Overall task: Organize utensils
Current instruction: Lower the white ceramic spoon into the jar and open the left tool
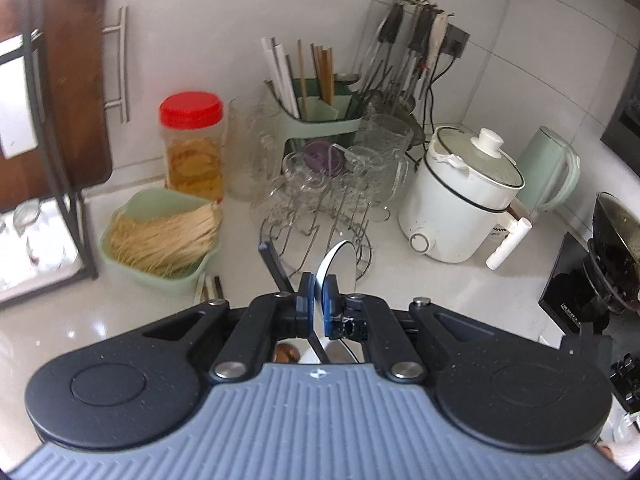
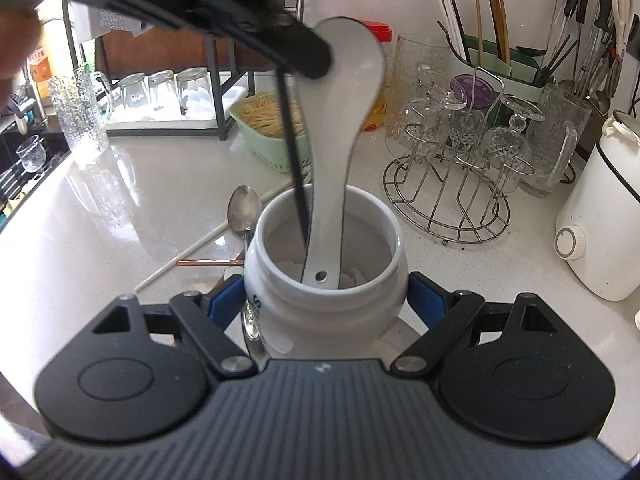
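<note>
My left tongs (image 1: 319, 294) are closed on a white ceramic spoon (image 2: 344, 120) together with a thin black utensil (image 2: 292, 168), and I hold both over the white ceramic jar (image 2: 326, 276). The handle end of the spoon is already inside the jar mouth, and the bowl end points up. My right tongs (image 2: 326, 300) grip this jar from both sides, and it stands on the white surface (image 2: 120, 220). Just behind the jar lie a metal spoon (image 2: 242, 210) and some chopsticks (image 2: 208, 260) on the surface.
</note>
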A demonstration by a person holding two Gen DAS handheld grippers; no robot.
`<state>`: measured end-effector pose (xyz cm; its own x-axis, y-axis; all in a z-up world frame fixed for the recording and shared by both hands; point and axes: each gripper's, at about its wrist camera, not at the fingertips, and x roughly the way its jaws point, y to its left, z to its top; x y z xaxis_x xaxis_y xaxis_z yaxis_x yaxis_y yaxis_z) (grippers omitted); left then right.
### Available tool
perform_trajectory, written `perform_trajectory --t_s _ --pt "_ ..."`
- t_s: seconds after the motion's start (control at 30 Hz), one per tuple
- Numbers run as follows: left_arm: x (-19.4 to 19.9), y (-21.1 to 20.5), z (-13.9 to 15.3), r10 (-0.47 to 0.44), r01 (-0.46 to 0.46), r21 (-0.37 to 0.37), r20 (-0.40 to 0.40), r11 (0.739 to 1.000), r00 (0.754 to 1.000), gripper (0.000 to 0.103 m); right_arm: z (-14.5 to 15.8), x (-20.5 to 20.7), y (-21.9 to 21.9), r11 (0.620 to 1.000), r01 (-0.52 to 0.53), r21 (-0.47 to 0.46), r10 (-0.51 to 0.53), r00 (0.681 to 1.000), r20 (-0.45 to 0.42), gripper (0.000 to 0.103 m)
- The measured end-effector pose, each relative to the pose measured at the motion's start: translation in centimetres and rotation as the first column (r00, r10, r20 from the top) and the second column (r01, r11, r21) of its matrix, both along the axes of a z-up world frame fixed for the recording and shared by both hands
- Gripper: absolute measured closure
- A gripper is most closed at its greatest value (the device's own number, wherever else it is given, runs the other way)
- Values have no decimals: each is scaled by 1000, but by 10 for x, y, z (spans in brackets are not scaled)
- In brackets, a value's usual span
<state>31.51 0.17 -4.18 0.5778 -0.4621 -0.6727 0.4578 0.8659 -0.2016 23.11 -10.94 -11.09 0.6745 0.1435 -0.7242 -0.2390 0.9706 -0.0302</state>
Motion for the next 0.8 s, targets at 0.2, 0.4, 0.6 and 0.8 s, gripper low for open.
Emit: perform_trajectory --t_s 0.2,0.4,0.6,0.8 --pt "-8 12 5 26 -27 -9 -45 1000 999 98 0 1 2 1000 -3 -2 3 1000 0 14" --pt "-12 14 10 31 -31 2 -101 1000 994 97 0 1 2 1000 -4 -2 4 1000 1 14" --pt "-2 1 6 -9 15 47 -129 999 992 97 0 1 3 1000 -4 1 4 1000 4 14" --pt "2 -15 -4 -71 87 107 -147 990 987 97 0 1 2 1000 -11 5 11 1000 6 14"
